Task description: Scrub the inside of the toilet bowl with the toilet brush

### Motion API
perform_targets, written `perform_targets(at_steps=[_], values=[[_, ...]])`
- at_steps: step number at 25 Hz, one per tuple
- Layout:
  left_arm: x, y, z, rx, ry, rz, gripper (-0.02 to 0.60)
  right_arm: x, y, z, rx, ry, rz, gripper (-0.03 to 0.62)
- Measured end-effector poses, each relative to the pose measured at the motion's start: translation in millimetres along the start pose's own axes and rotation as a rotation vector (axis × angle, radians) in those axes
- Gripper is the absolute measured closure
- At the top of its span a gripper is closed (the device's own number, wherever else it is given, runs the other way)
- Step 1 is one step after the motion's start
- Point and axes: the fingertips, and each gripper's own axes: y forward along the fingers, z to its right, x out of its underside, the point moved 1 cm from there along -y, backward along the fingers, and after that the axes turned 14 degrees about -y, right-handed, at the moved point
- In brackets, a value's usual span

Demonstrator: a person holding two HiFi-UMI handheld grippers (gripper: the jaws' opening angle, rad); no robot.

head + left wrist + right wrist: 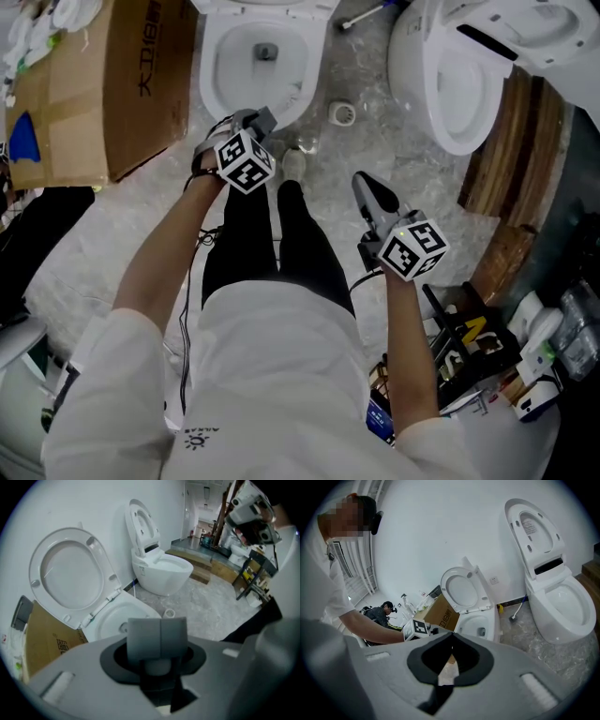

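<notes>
Honestly, nothing is being scrubbed yet, since both tools are empty. The left hand-held gripper [262, 118] is clenched on nothing, pads pressed together, and is held right at the front rim of the open toilet bowl [212, 89]. The right hand-held gripper [367, 184] is closed up too, with nothing seen between its jaws, and is held further back over the floor. What looks like the toilet brush [362, 15] is lying on the floor up by the wall, in the gap between that bowl and the second toilet [450, 94]. Its long axis is slanted across the gap, with the dark head toward the bowl side and the handle running off toward the second toilet. From the left hand-held gripper it's ahead and off to the right; from the right one it's pretty much straight ahead. Neither can be called clearly nearer, but the right one is probably better lined up with the handle end. A small white ring [342, 113] is sat on the floor along that path, so it'd likely need to be reached over.
</notes>
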Motion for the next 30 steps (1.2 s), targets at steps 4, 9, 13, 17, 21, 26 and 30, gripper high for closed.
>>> perform_targets(at_steps=[4,9,13,17,21,26,30], values=[[11.3,-5.8,1.4,0.003,-0.017,-0.005,0.426,-0.1,2.4,-5.5,-0.017,-0.01,-0.005,0.594],[25.9,-11.2,1.3,0.015,-0.047,-0.011,0.426,-0.5,6.8,-11.3,-0.032,-0.023,-0.012,0.594],[36.6,-15.6,-1.1,0.02,-0.064,-0.017,0.425,-0.3,10.3,-16.1,-0.044,-0.031,-0.017,0.594],[47.6,-21.0,-2.4,0.022,-0.065,-0.021,0.426,0.9,12.7,-21.9,-0.052,-0.038,-0.023,0.594],[55.3,-25.9,-5.7,0.025,-0.075,-0.026,0.426,-0.1,15.2,-24.7,-0.06,-0.046,-0.026,0.594],[71.3,-36.4,-14.9,0.038,-0.099,-0.038,0.426,-2.9,20.3,-29.5,-0.069,-0.051,-0.032,0.594],[85.3,-44.1,-26.4,0.041,-0.111,-0.053,0.426,-6.1,26.6,-31.6,-0.077,-0.056,-0.034,0.594]])
